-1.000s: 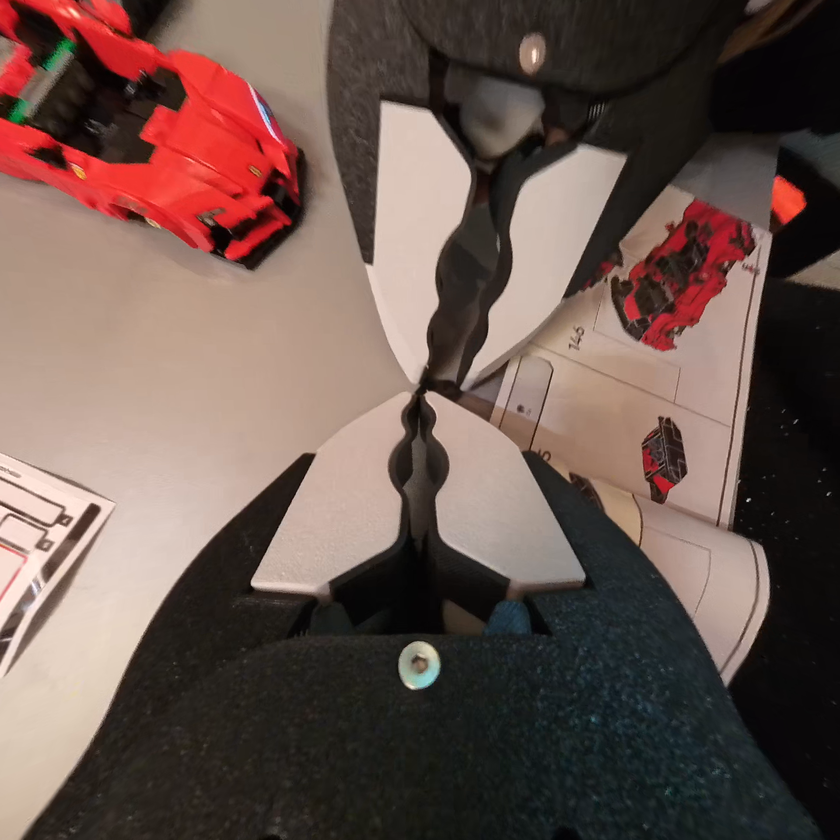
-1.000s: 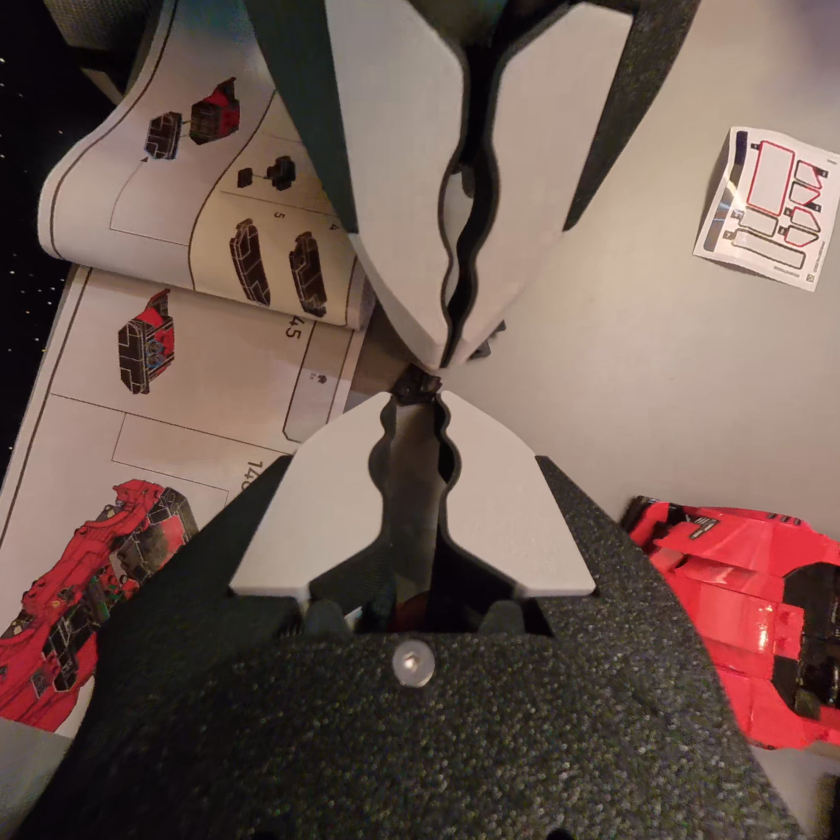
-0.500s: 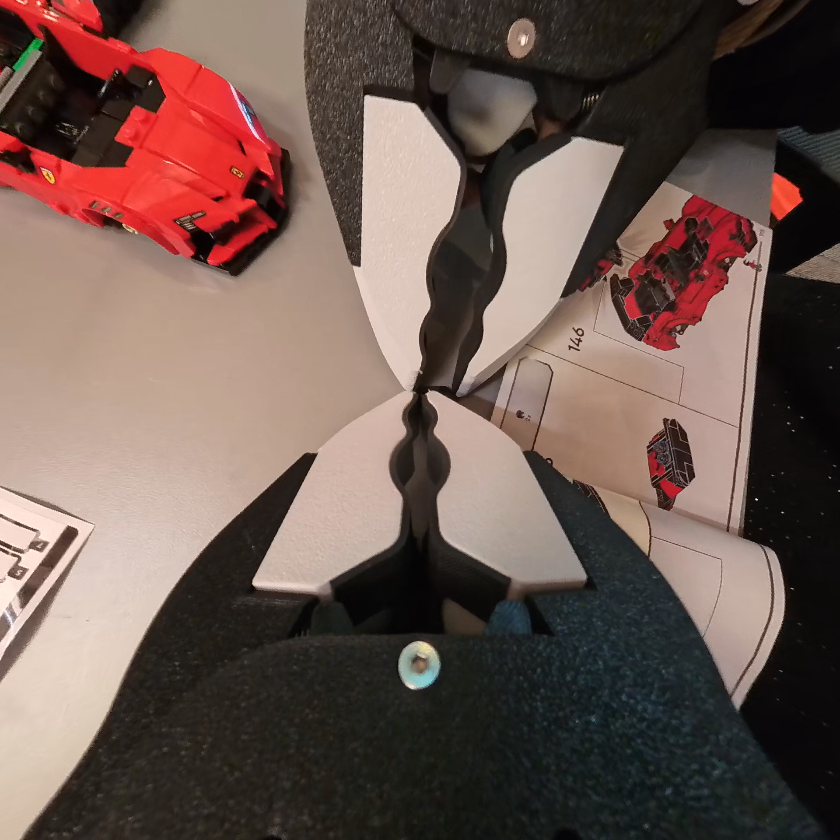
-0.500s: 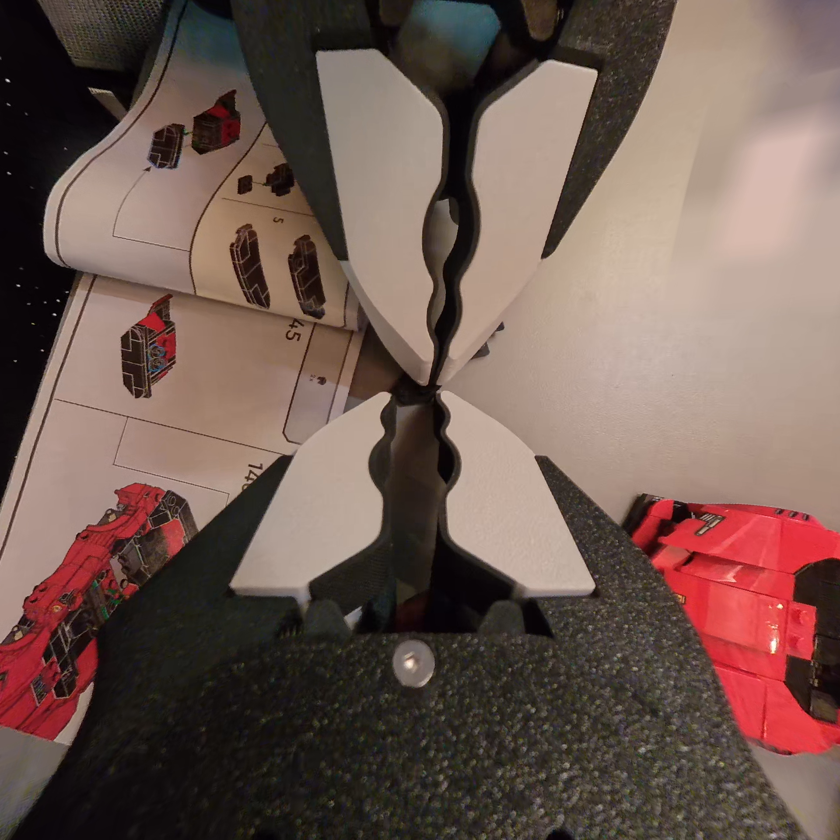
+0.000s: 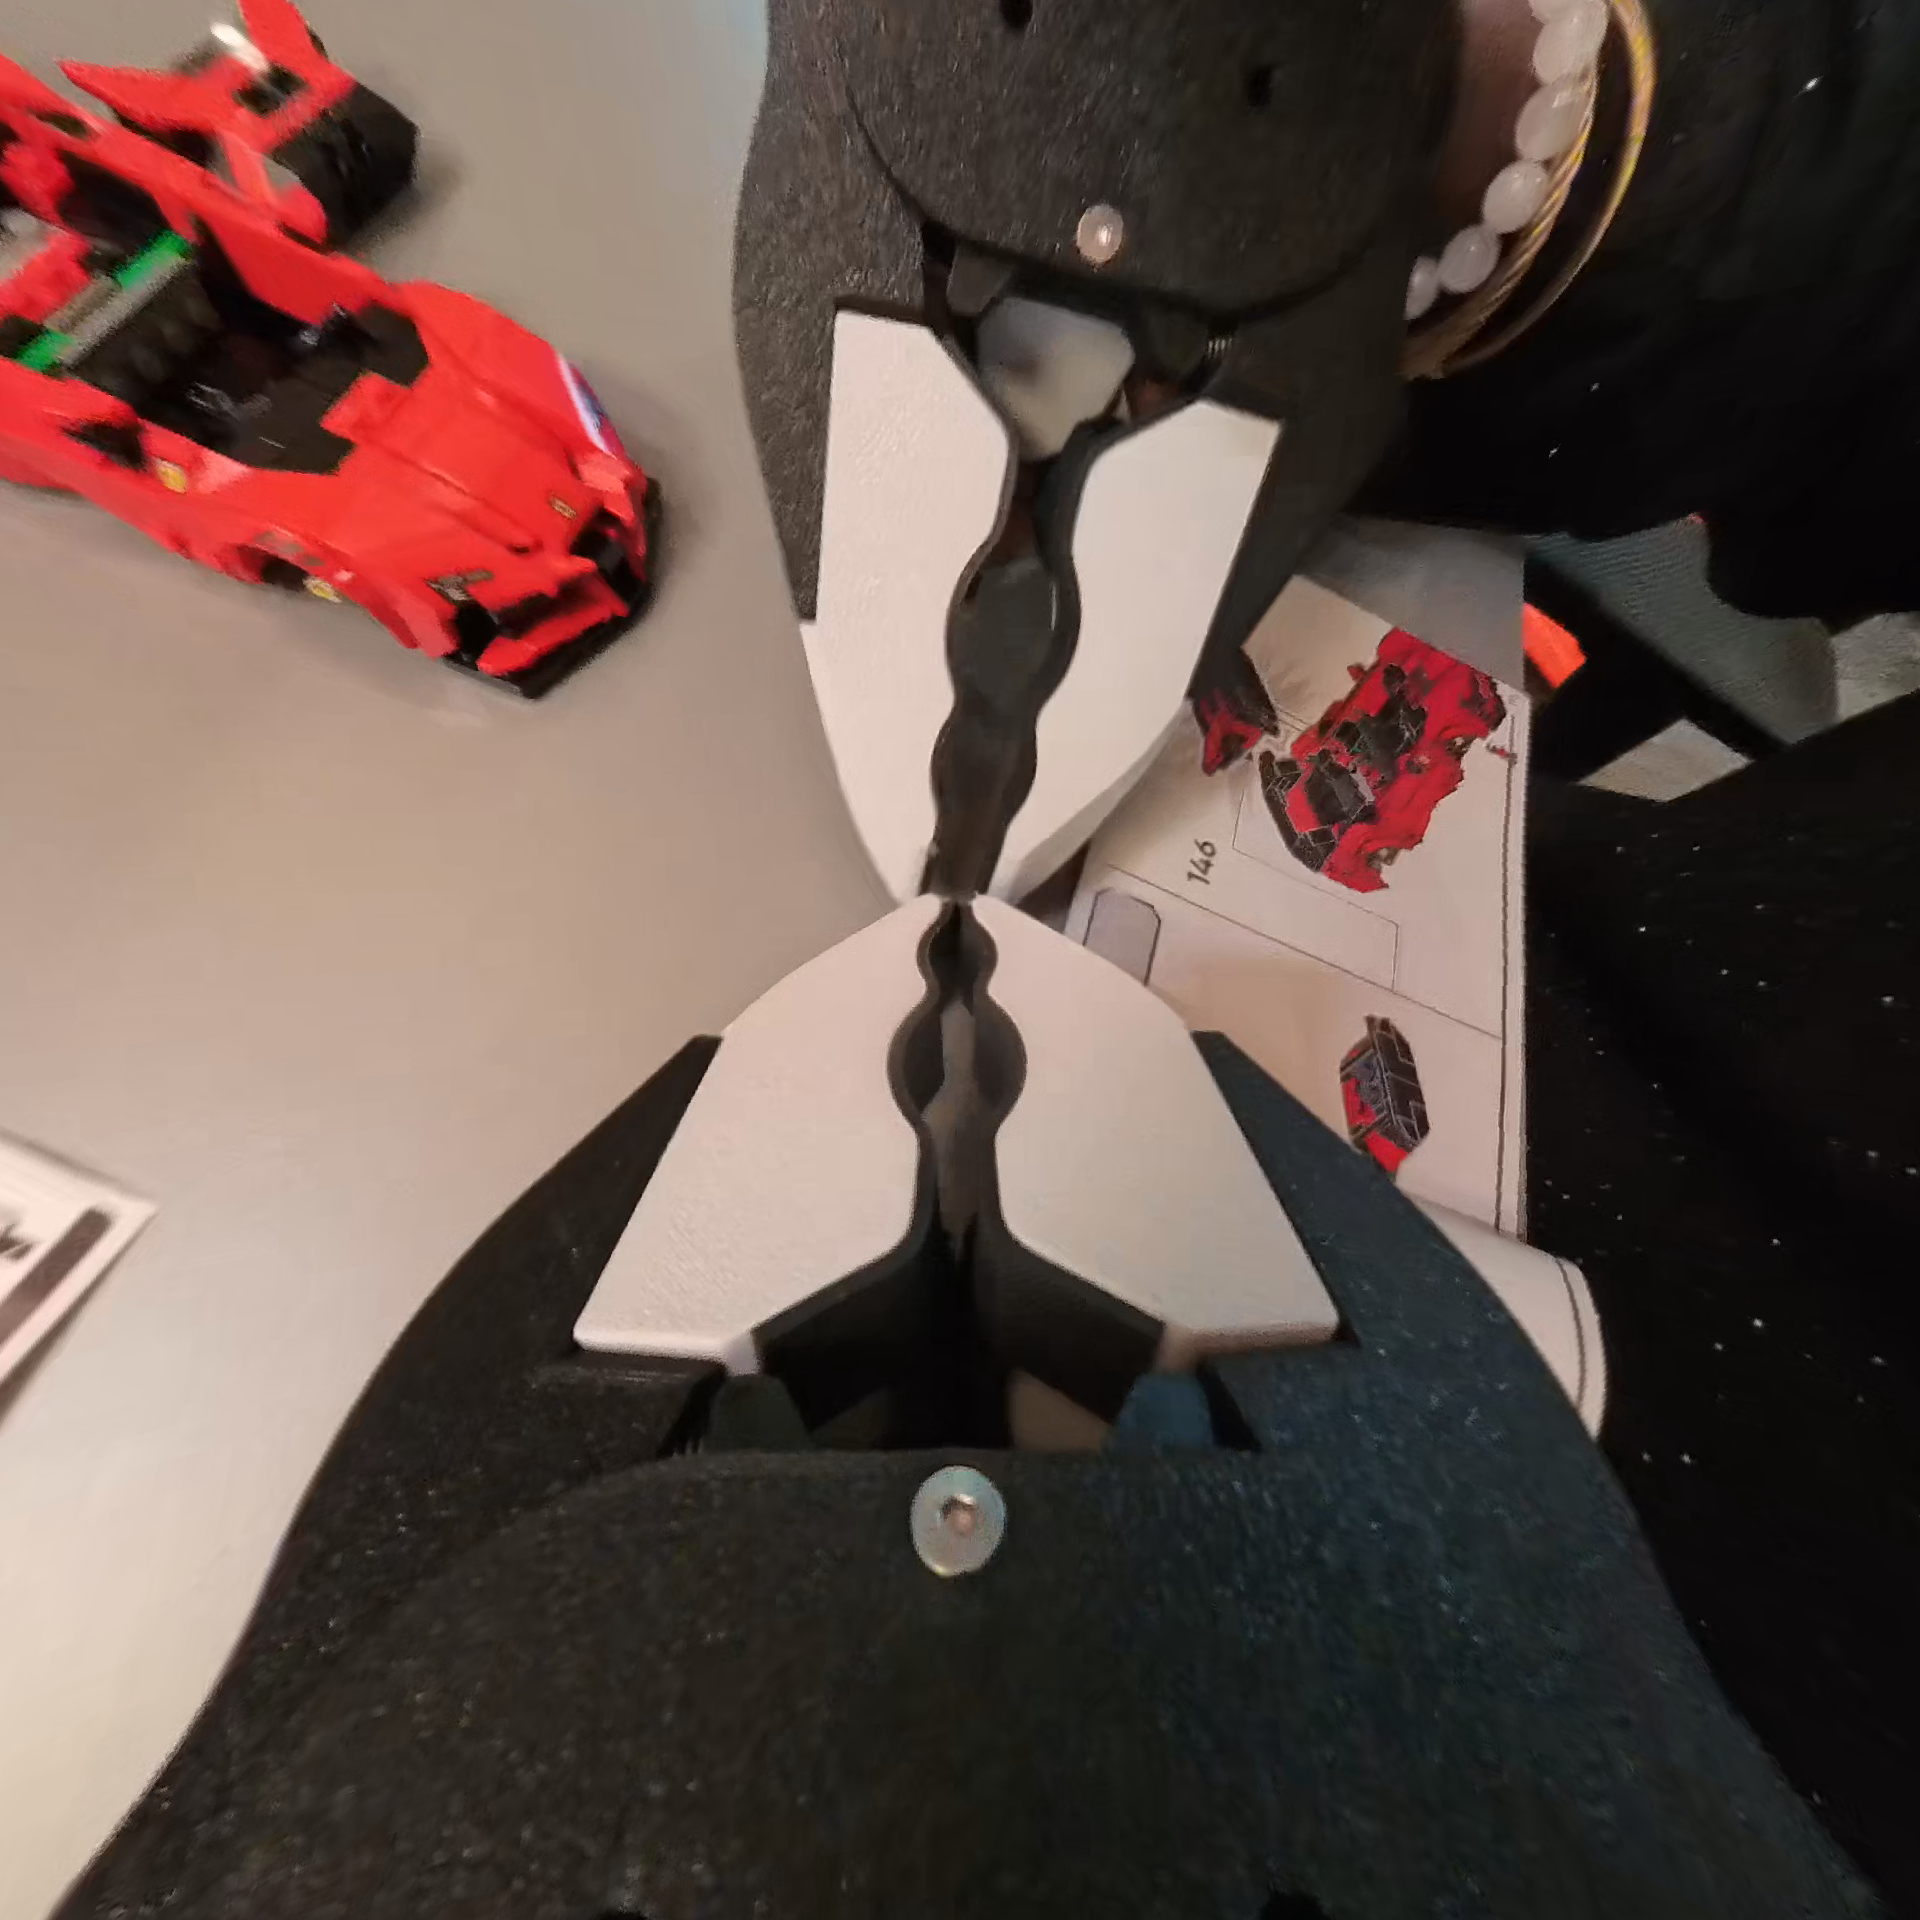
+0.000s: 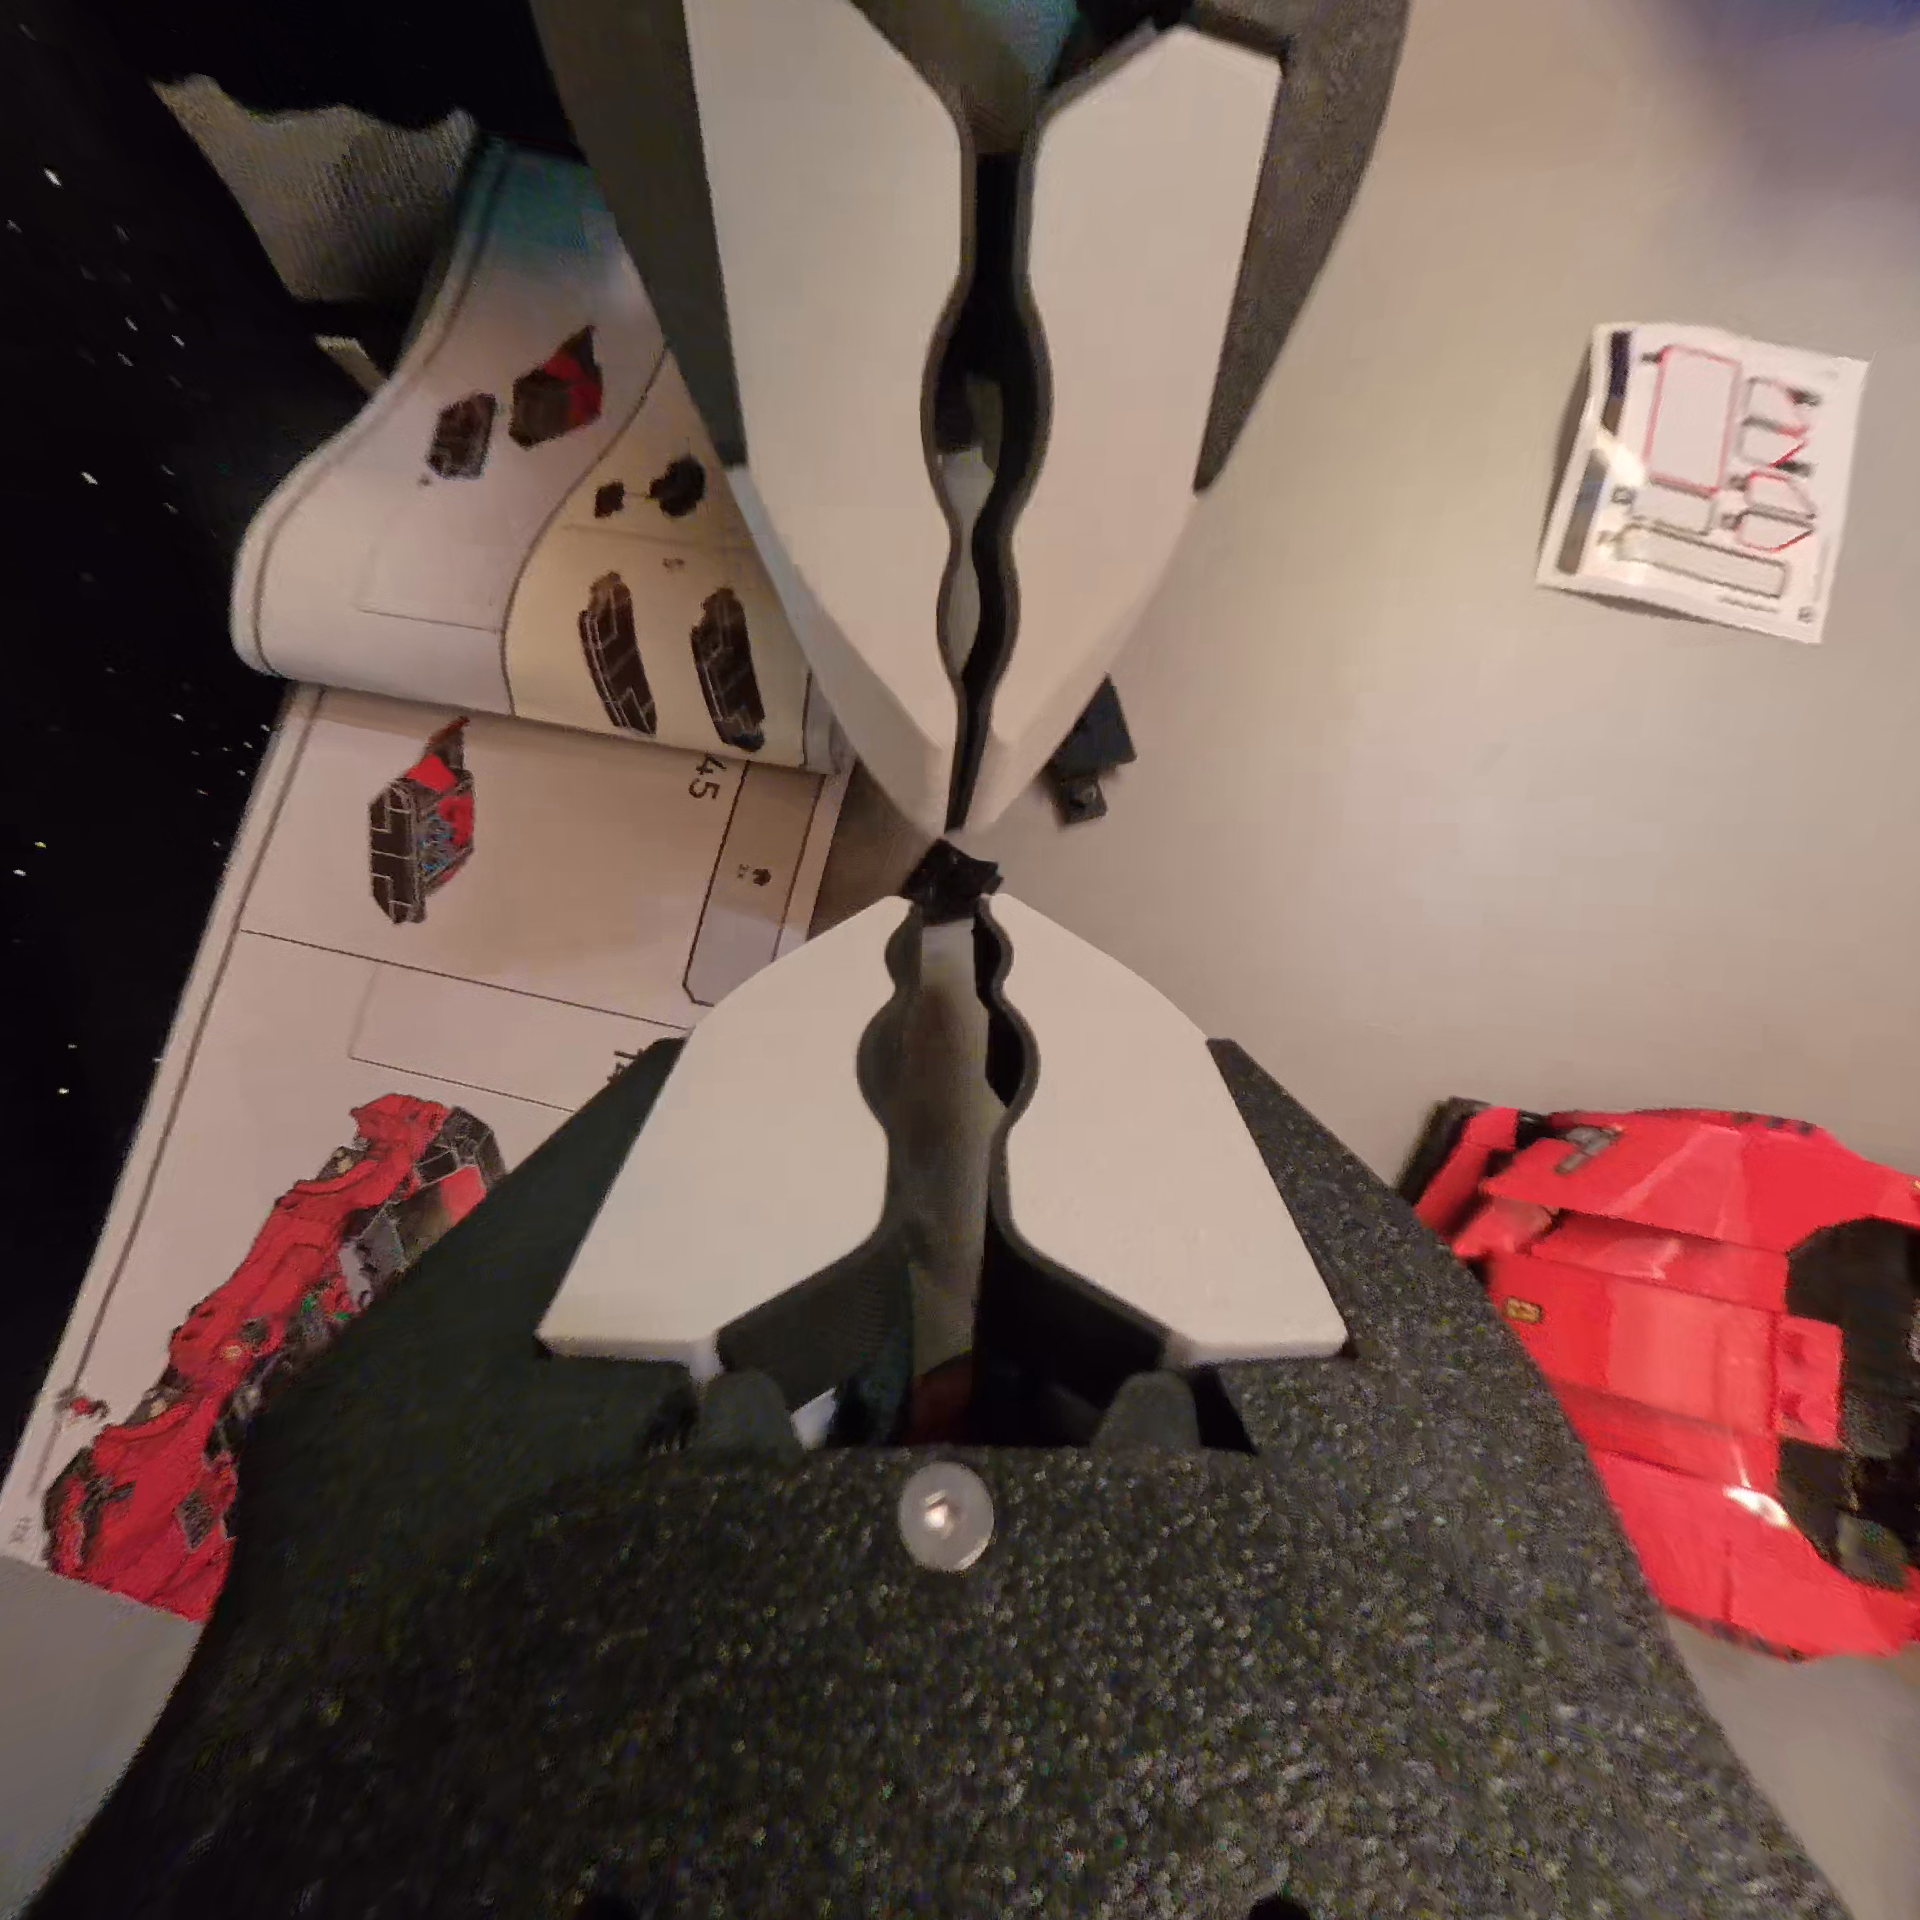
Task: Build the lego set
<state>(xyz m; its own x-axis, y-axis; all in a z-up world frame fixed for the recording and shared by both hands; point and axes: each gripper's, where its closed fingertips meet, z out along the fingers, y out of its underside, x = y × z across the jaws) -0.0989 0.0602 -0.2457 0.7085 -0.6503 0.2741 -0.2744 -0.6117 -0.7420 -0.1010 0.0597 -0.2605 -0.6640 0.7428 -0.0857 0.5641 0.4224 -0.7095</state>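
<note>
My two grippers meet tip to tip above the grey table. My right gripper is shut on a small black lego piece that sticks out of its tips. My left gripper is shut, and its tips press against that piece from the far side. In the left wrist view the piece is hidden between the tips, and the right gripper points toward me. The red lego car stands on the table left of the tips; it also shows in the right wrist view.
The open instruction booklet lies at the table's edge, with dark floor beyond. A sticker sheet lies on the table. Another small black piece lies by the booklet. A wrist with a bead bracelet holds the right gripper. My two grippers' fingertips are within a few centimetres of each other.
Both grippers stay tip to tip and shut. They have tilted and shifted slightly, so the car and sticker sheet moved in view. The black piece shows more between the tips than half a second ago.
</note>
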